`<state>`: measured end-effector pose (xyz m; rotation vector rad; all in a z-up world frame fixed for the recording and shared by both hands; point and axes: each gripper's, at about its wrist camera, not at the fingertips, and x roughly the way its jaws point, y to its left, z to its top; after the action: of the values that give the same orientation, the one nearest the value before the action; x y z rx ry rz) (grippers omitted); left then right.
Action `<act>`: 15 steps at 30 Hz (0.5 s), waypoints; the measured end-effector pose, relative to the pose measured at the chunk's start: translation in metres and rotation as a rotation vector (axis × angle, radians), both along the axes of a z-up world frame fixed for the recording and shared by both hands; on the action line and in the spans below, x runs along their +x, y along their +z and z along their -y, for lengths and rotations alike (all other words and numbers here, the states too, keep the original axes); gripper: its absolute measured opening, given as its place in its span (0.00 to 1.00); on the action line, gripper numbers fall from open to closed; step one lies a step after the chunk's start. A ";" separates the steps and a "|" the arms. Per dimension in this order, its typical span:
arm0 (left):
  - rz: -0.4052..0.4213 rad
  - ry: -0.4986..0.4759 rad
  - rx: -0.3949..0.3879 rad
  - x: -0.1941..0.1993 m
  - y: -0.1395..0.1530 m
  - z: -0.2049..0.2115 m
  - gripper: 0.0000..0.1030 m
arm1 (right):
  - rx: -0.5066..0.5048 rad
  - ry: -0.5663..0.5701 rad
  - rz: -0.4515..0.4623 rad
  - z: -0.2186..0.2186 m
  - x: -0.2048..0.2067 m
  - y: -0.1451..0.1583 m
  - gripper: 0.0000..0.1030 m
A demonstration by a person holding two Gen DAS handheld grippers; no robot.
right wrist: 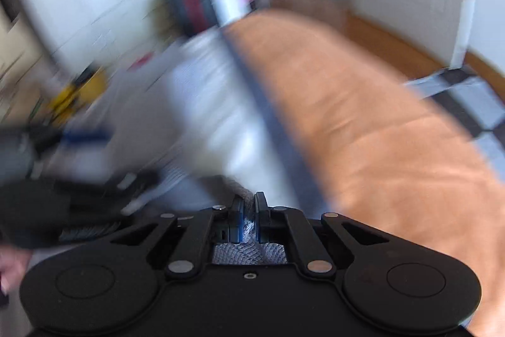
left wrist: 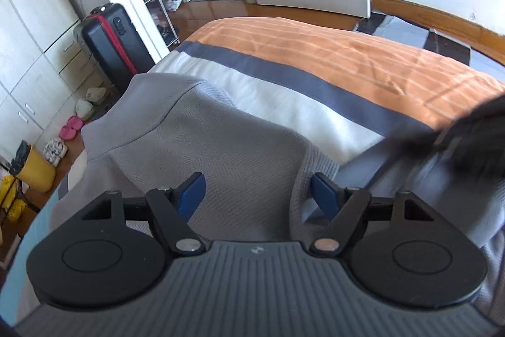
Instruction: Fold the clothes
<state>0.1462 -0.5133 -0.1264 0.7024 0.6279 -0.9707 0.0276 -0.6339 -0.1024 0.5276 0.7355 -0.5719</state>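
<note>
Pinching a fold of the grey garment between nearly closed pads, the right claw has its hold. The left claw gapes wide, gripping nothing, with the garment's edge beside its right pad and cloth running ahead-left over the bed. Blur hides the garment's far end.

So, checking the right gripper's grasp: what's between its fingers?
A pinched fold of the grey garment sits between the right gripper's closed fingers, seen in the right wrist view.
</note>
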 end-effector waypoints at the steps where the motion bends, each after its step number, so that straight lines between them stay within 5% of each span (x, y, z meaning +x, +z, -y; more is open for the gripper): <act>1: 0.000 0.006 0.000 0.004 -0.001 0.001 0.72 | 0.003 -0.045 -0.004 0.010 -0.007 0.000 0.06; 5: 0.032 -0.004 0.033 0.006 -0.006 0.017 0.74 | 0.144 -0.124 0.044 0.038 -0.026 -0.014 0.06; 9: 0.020 -0.029 -0.034 0.005 0.013 0.026 0.73 | 0.117 -0.088 0.055 0.031 -0.026 -0.001 0.06; 15: -0.016 0.114 -0.101 0.039 0.052 0.064 0.73 | 0.205 -0.107 0.102 0.046 -0.030 -0.007 0.06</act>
<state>0.1852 -0.5775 -0.0749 0.5639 0.6216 -0.8962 -0.0026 -0.6795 -0.1098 0.7849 0.6750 -0.5670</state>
